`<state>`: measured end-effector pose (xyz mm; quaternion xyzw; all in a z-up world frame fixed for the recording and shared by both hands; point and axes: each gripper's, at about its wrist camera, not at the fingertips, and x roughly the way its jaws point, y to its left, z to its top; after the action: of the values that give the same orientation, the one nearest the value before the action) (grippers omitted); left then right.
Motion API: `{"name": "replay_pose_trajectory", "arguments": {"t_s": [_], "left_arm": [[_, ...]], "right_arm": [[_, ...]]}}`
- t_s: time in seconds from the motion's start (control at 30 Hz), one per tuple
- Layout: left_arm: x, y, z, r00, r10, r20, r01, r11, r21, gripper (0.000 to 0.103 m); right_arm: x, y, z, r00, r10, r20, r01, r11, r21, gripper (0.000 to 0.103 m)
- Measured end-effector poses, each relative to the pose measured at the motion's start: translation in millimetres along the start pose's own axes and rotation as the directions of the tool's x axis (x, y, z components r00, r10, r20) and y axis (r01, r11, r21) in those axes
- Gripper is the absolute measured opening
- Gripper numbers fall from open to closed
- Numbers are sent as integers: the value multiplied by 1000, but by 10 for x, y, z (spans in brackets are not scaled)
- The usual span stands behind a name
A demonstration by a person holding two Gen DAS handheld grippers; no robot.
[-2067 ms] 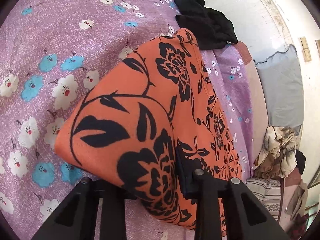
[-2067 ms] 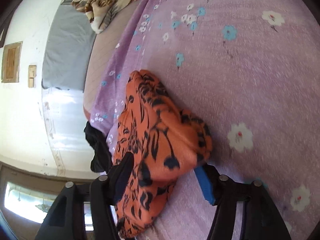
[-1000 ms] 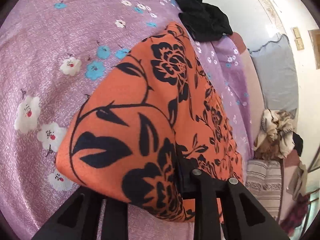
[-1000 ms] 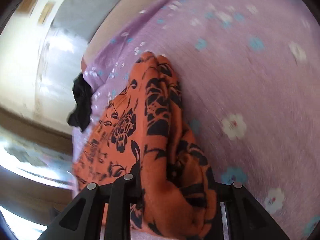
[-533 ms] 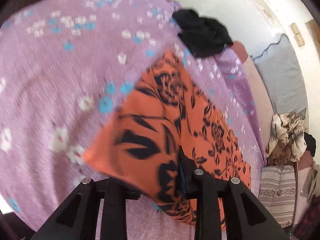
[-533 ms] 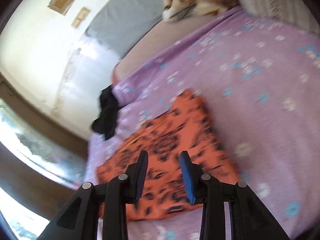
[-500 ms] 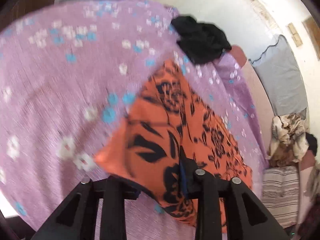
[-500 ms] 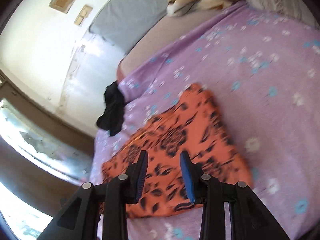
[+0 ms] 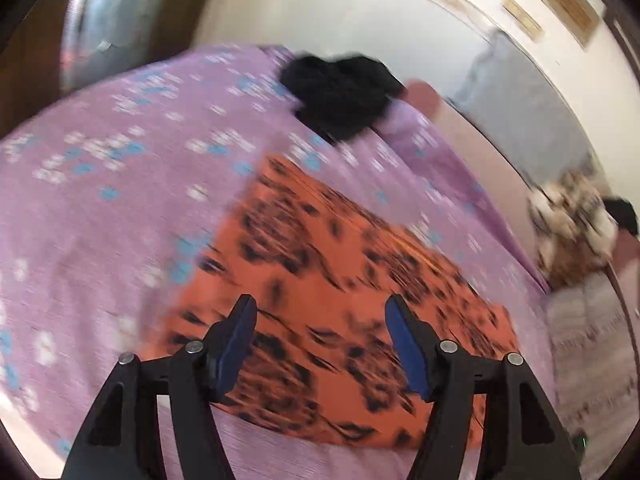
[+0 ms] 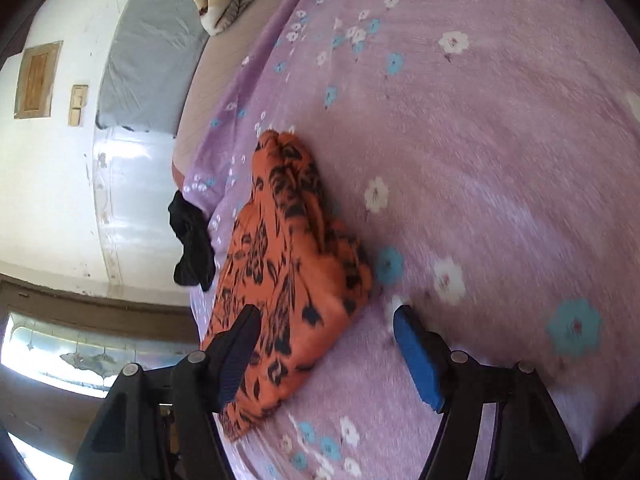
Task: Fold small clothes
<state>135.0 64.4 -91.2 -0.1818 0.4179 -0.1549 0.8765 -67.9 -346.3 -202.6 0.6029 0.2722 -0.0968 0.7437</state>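
Note:
An orange garment with black flowers (image 9: 340, 280) lies folded flat on the purple flowered bedsheet (image 9: 100, 200). My left gripper (image 9: 322, 320) is open and empty, hovering above the garment's near part. In the right wrist view the same orange garment (image 10: 288, 264) lies bunched at its near corner. My right gripper (image 10: 326, 328) is open and empty, with its jaws either side of that corner, just above the sheet (image 10: 500, 160).
A black garment (image 9: 344, 92) lies at the far edge of the bed, also seen in the right wrist view (image 10: 192, 240). A brown patterned blanket (image 9: 572, 228) and a striped pillow (image 9: 588, 344) lie to the right. A grey mattress (image 10: 152, 48) leans on the wall.
Both grippers have let go of the orange garment and opened. The garment has dropped flat on the sheet. The left gripper has pulled back and up; the view is blurred by motion.

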Motion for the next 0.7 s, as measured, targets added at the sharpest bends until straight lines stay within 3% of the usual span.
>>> {"name": "replay_pose_trajectory", "arguments": {"t_s": [0.07, 0.17, 0.2, 0.23, 0.3, 0.37, 0.47, 0.6, 0.7], "left_arm": [[178, -96, -109, 996, -52, -69, 51, 999, -7, 76], [461, -111, -271, 983, -16, -181, 12, 1000, -21, 78], [487, -131, -324, 984, 9, -178, -8, 1000, 5, 78], [500, -180, -351, 986, 34, -162, -25, 998, 53, 80], [543, -310, -371, 980, 86, -180, -57, 985, 160, 84], [536, -327, -353, 978, 91, -186, -57, 982, 182, 85], [437, -230, -211, 985, 58, -160, -37, 991, 126, 85], [90, 73, 106, 996, 82, -29, -81, 996, 37, 85], [-157, 409, 377, 983, 175, 58, -172, 984, -51, 85]], "right_arm": [[120, 21, 79, 1000, 5, 29, -5, 1000, 7, 71], [247, 107, 180, 998, 40, 44, -39, 999, -11, 72], [300, 147, 194, 998, 42, 46, -41, 999, -26, 67], [350, 164, 200, 999, 44, 32, -43, 999, -33, 50], [426, 115, 192, 997, 79, -23, -79, 997, 10, 30], [435, 196, 151, 997, 70, -22, -70, 998, 2, 29], [361, 549, 118, 994, 113, -9, -114, 991, -74, 28], [334, 1175, -15, 983, 180, -42, -185, 967, -174, 29], [444, 1642, -239, 974, 209, -87, -224, 944, -242, 29]]}}
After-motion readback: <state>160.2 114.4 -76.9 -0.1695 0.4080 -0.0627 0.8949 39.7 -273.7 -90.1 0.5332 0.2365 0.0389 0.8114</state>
